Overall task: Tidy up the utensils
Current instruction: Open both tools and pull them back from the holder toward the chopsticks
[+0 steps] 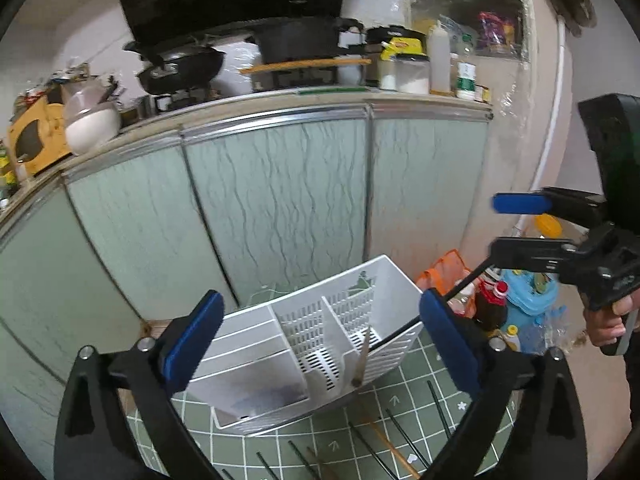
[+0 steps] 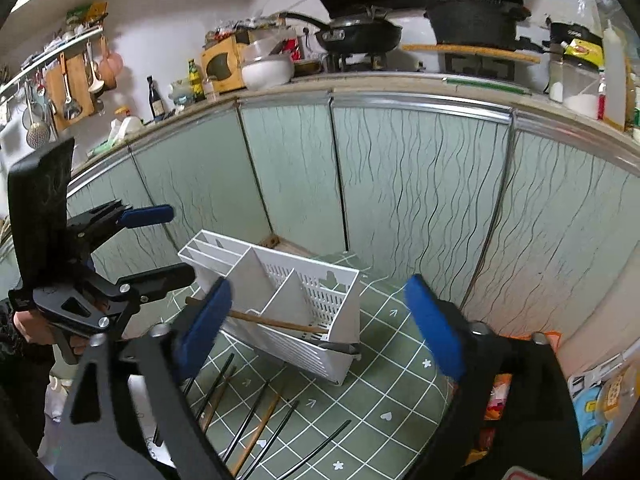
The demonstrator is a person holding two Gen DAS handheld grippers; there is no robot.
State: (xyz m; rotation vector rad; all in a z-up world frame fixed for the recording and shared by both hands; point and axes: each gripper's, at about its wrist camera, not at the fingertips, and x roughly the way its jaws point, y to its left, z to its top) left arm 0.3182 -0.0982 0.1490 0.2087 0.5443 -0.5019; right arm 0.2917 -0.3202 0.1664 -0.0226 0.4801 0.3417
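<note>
A white slotted utensil holder (image 1: pixel 256 344) (image 2: pixel 320 292) sits tilted on the green grid mat (image 1: pixel 416 396) (image 2: pixel 392 376). A wooden chopstick (image 1: pixel 362 356) (image 2: pixel 276 323) lies in its right-hand compartment. Several black and wooden chopsticks (image 1: pixel 384 452) (image 2: pixel 256 420) lie loose on the mat in front of it. My left gripper (image 1: pixel 320 338) (image 2: pixel 182 242) is open, its blue pads wide either side of the holder and touching nothing. My right gripper (image 2: pixel 320 328) (image 1: pixel 496 226) is also open and holds nothing. A thin black stick (image 1: pixel 468 282) slants up by the holder's right side.
Pale green cabinet doors (image 1: pixel 276 200) (image 2: pixel 420 200) rise right behind the mat. The counter above holds black pans (image 1: pixel 180 68) (image 2: pixel 360 34), jars and bottles. An orange bag (image 1: pixel 440 272) and bottles (image 1: pixel 494 300) crowd the floor at the right. A person's hand (image 1: pixel 608 324) grips the right tool.
</note>
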